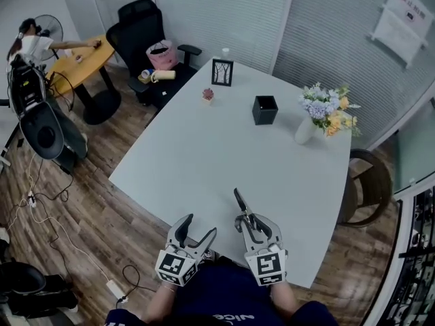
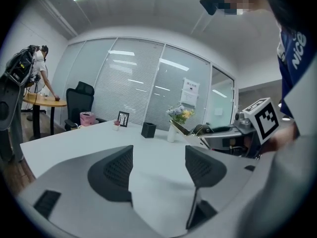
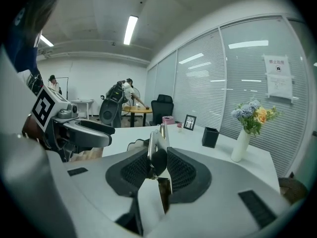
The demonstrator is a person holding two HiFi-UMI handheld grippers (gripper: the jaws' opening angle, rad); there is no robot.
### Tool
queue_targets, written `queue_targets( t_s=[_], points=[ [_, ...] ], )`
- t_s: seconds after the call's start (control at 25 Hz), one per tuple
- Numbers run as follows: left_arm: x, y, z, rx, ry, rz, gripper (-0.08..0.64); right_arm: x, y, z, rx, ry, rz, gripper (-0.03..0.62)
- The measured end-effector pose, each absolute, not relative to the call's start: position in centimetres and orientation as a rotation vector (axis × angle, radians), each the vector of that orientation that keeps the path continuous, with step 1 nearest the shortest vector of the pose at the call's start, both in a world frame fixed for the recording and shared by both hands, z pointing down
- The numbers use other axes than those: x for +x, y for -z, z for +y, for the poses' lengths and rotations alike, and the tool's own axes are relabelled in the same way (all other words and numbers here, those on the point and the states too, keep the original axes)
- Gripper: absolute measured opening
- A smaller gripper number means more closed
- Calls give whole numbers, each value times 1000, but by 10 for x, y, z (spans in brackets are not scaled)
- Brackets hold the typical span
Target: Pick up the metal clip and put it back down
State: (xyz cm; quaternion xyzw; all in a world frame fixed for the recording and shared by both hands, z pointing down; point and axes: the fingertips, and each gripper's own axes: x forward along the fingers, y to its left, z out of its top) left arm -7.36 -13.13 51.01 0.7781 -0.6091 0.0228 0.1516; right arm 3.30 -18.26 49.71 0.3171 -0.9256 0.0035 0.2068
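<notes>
Metal clip (image 3: 154, 144) pinched by right gripper (image 3: 158, 163) | left gripper (image 2: 158, 158) spread, empty | shirt (image 2: 296, 58) reads "nice"

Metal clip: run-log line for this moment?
right hand-held gripper: shut on metal clip | left hand-held gripper: open, empty | position: over white table, near edge

Two hand-held grippers (image 1: 200, 225) (image 1: 246, 221), one metal clip (image 1: 240, 201), one vase (image 1: 304, 130), one black box (image 1: 265, 110), one picture frame (image 1: 222, 72).

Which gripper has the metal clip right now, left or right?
The right gripper: its fingers are shut on the metal clip, which sticks out past them. The left gripper has its fingers standing apart with nothing between them.
</notes>
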Motion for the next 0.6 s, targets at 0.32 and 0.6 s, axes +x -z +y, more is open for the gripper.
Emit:
queue_targets(
  t_s=[0.32,0.6],
  points=[
    [-84,-516,-126,2071,-56,-1901,319,4,-499,-191,669,88,-2649,112],
    [-111,-526,-118,1954,-56,-1992,319,-37,-499,-190,543,287,-2642,112]
  ],
)
